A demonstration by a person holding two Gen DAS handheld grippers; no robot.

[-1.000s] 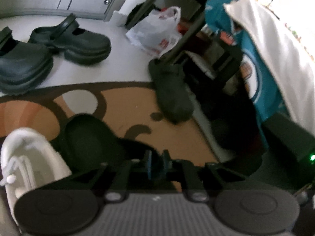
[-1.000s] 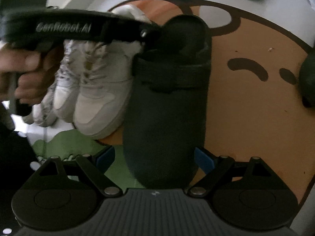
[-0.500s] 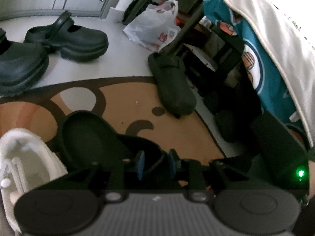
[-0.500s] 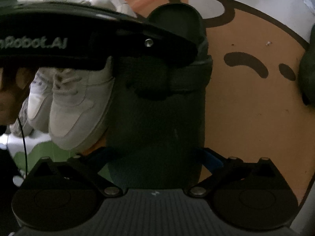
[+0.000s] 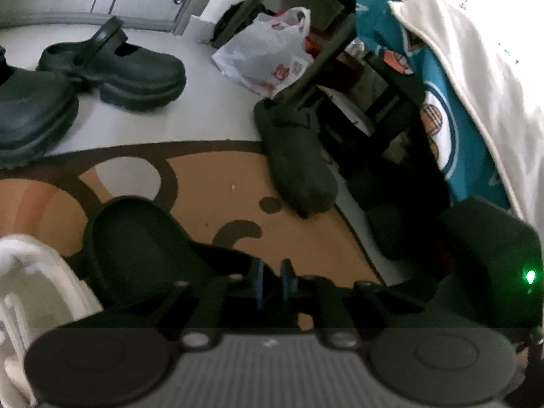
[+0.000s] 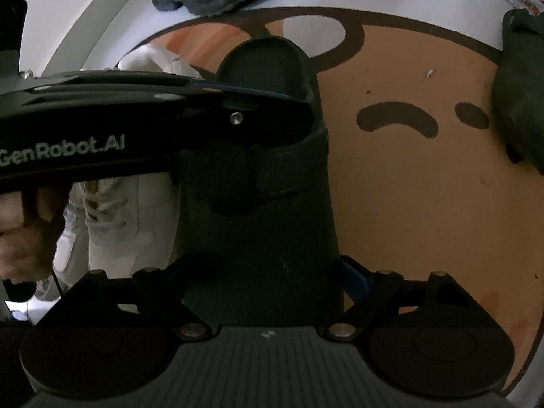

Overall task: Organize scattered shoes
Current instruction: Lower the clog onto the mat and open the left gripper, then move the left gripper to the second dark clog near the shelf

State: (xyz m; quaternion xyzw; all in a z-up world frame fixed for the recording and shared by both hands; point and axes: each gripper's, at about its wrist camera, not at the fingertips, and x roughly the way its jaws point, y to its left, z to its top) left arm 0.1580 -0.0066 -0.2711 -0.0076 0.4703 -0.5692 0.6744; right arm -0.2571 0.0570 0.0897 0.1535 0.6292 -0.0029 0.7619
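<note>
A dark green slipper (image 6: 258, 224) lies on the round rug (image 6: 425, 204), toe toward my right gripper (image 6: 267, 272). That gripper is open, its fingers astride the toe. My left gripper (image 5: 272, 284) reaches in from the left and is shut on the rim of the slipper's (image 5: 136, 238) opening. Its mate, a second dark slipper (image 5: 295, 159), lies at the rug's right edge beside a dark furniture leg (image 5: 316, 68). White sneakers (image 6: 112, 217) sit just left of the held slipper. Two dark clogs (image 5: 119, 68) stand on the pale floor beyond the rug.
A white plastic bag (image 5: 268, 57) lies by the furniture at the back. A teal and white cloth (image 5: 438, 102) hangs at the right. A hand (image 6: 23, 238) holds the left gripper's handle at the left edge. Bare rug shows between the two slippers.
The left gripper's fingers spread slightly, then narrowed again on the slipper's rim. It now lies lower across the slipper in the right wrist view. The right gripper's fingers keep their width.
</note>
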